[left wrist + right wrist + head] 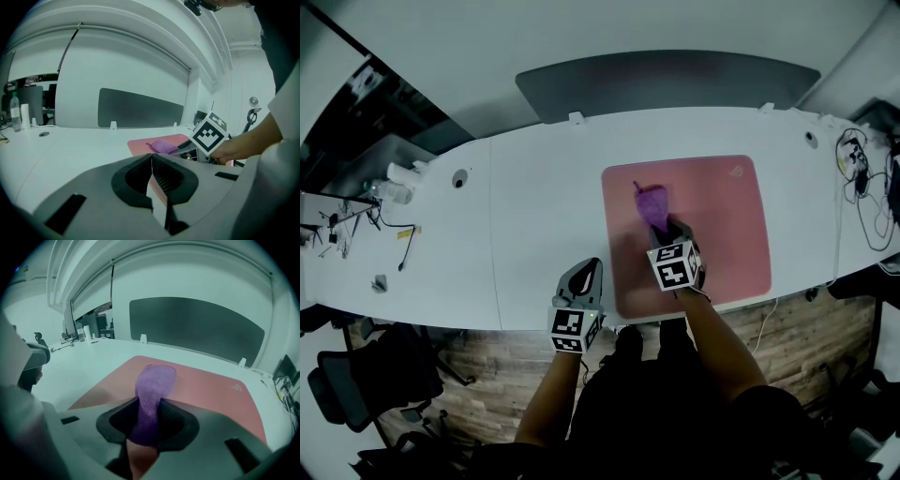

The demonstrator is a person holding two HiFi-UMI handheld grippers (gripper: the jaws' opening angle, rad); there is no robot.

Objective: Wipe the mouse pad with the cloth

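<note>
A pink mouse pad [722, 230] [211, 394] [140, 144] lies on the white desk, right of centre. My right gripper [664, 232] [151, 414] is over the pad's left half, shut on a purple cloth [654, 204] [152, 390] [163, 146]. The cloth's free end rests on the pad ahead of the jaws. My left gripper [586, 277] [151, 161] hovers near the desk's front edge, just left of the pad, its jaws shut with nothing between them.
The white desk [534, 206] carries a dark divider panel [666, 80] at the back. Cables [862, 187] lie at the far right, a bottle [394, 183] and small clutter at the far left. A grommet hole [459, 176] is left of centre.
</note>
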